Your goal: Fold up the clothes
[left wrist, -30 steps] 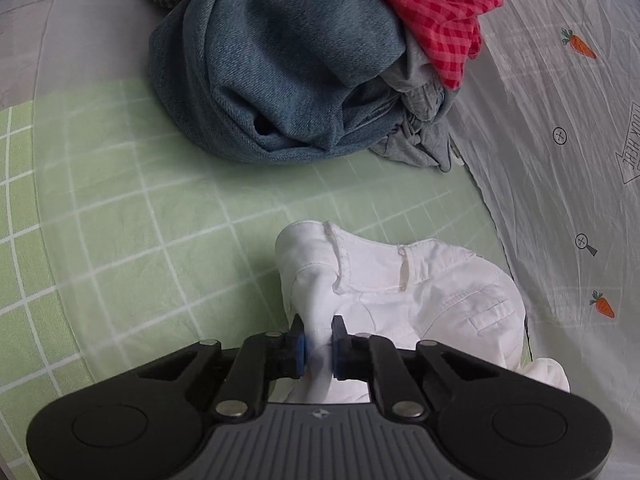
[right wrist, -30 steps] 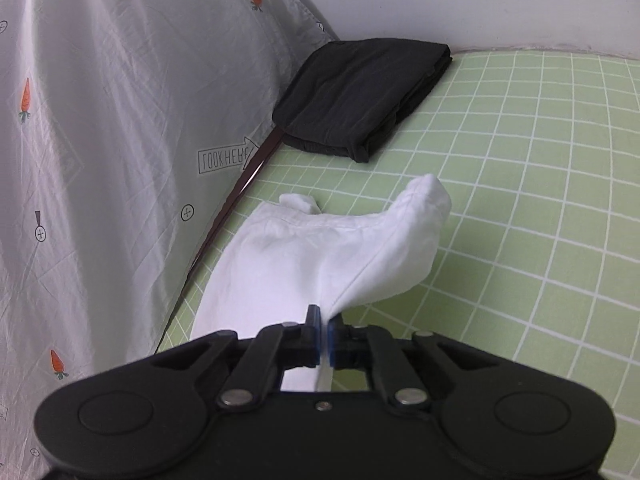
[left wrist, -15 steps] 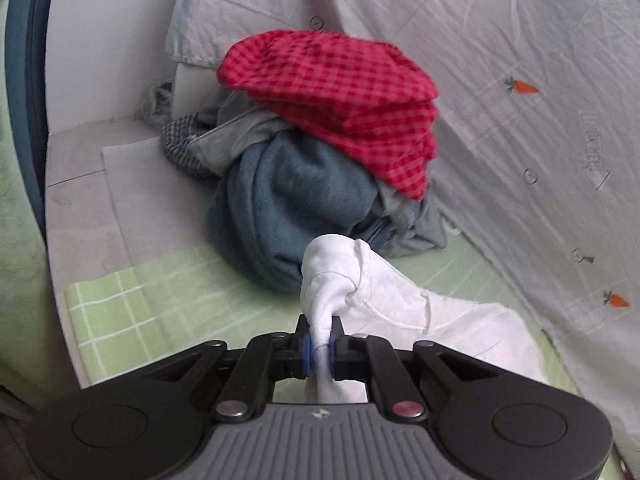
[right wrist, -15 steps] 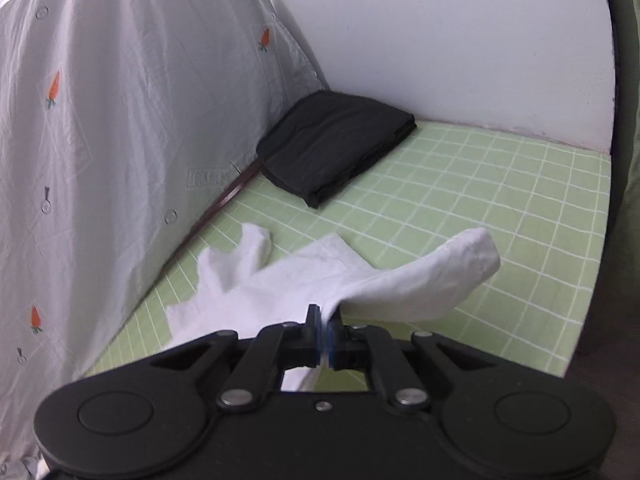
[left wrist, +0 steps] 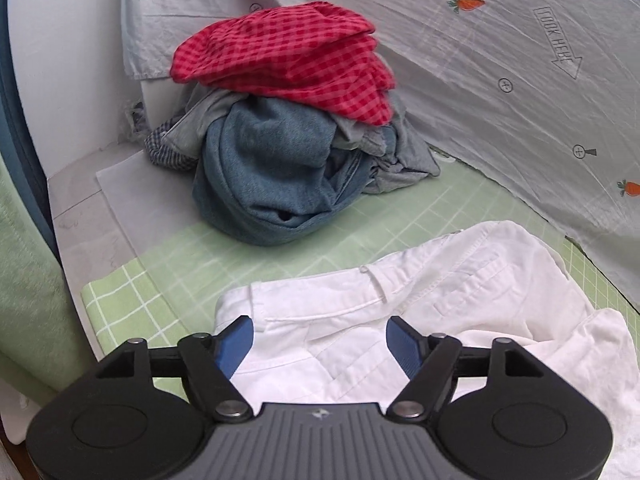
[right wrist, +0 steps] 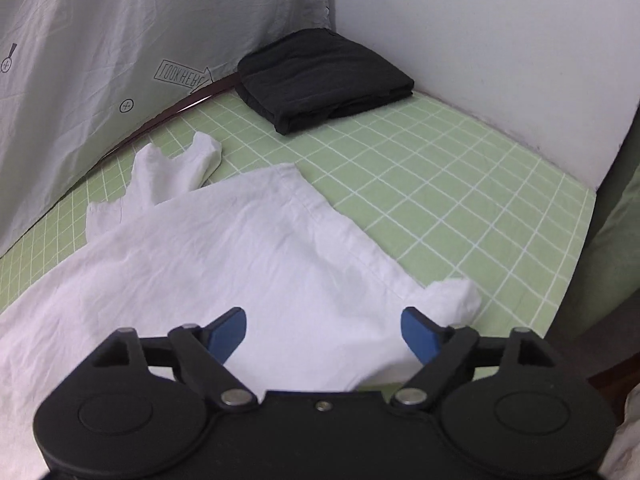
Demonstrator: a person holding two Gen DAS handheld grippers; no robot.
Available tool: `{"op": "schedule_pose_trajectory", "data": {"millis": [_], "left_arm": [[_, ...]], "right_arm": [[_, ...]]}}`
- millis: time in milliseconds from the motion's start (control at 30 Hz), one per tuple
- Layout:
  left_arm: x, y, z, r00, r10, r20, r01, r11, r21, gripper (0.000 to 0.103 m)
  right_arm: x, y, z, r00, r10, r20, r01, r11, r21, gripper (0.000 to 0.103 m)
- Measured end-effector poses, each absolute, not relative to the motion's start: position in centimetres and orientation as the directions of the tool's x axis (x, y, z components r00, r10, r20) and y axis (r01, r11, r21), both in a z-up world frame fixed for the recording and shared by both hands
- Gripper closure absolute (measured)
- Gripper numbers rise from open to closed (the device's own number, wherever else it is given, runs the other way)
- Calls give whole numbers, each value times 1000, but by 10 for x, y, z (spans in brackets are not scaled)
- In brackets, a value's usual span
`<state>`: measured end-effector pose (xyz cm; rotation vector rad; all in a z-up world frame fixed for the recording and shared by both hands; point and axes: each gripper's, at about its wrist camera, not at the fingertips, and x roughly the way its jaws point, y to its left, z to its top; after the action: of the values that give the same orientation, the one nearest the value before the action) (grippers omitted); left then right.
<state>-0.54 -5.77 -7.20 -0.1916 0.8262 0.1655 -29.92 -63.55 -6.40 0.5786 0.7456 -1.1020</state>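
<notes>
Two grippers hung over a pair of white trousers spread on the green checked mat, both with jaws that had just been opening and now stood wide apart, cloth below them but nothing pinched. The left gripper was above the waistband end, where a belt loop and a pocket seam showed; the right gripper was above the leg end. The trousers lay lengthwise between the two, running alongside the carrot-print sheet that hung at the mat's far edge, with one hem corner crumpled just beside the right gripper's pad. Beyond the waistband, well apart from it, a heap of unfolded laundry sat topped by a red checked garment. Past the legs, a folded black garment rested in the corner against the white wall.
</notes>
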Motion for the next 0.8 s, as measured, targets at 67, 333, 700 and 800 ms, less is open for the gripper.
{"op": "schedule_pose_trajectory", "data": {"millis": [67,333,700,800], "left_arm": [[0,-73,-70,681,45,-731,-171,980,-98,16],[35,-116,-75,657,-43,-752,-44,994,-96,15],[141,-149,-99,591,-82,-803,8,995,-96,15],[171,-166,-107,567,-128,-814,77,992,-102,15]], "right_arm": [[-286,-639,-59,297,-582,-757,916,399,53,4],[-217,-654,-56,394,-568,-722,838,544,29,2],[-95,-700,-95,397,-508,-765,753,657,-46,2],[-65,-717,-107,373,-503,-780,746,662,-70,2]]}}
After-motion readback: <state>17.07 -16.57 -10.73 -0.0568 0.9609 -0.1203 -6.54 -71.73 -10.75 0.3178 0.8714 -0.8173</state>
